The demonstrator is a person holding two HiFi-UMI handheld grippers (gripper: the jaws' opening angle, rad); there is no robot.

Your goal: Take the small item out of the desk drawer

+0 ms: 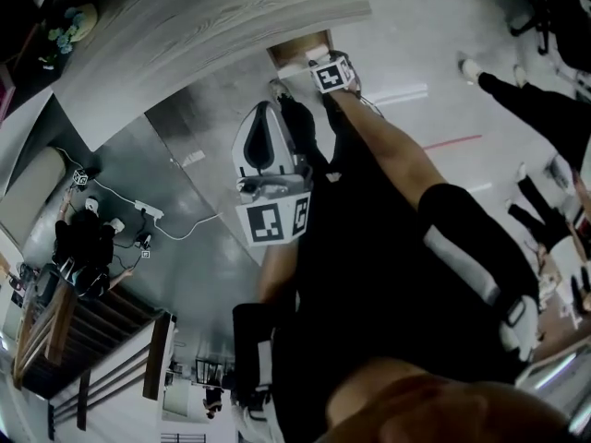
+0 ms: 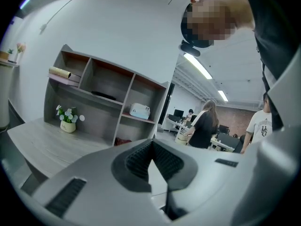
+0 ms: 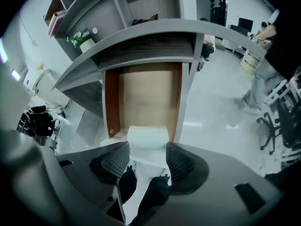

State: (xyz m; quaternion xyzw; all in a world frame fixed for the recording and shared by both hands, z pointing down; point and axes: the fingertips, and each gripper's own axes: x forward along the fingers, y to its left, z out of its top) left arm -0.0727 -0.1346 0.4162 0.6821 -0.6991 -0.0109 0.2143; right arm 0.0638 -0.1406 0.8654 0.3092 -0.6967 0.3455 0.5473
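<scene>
The desk drawer (image 3: 109, 102) stands pulled out under the grey desk top (image 3: 141, 36), showing a bare wooden bottom. A small white block (image 3: 147, 135) lies at the drawer's front end. My right gripper (image 3: 147, 149) is open, its tips on either side of the block's near edge; whether the pads touch it is unclear. In the head view the right gripper (image 1: 315, 61) reaches to the open drawer (image 1: 297, 46). My left gripper (image 1: 270, 118) is held back near the body, away from the desk. Its jaws meet in a V, shut on nothing (image 2: 151, 157).
A shelf unit (image 2: 108, 98) stands on the desk with a flower pot (image 2: 68, 121) and a white box (image 2: 139, 110). People stand in the office behind (image 2: 204, 124). An office chair (image 3: 277, 126) is at right. A cable and power strip (image 1: 148, 212) lie on the floor.
</scene>
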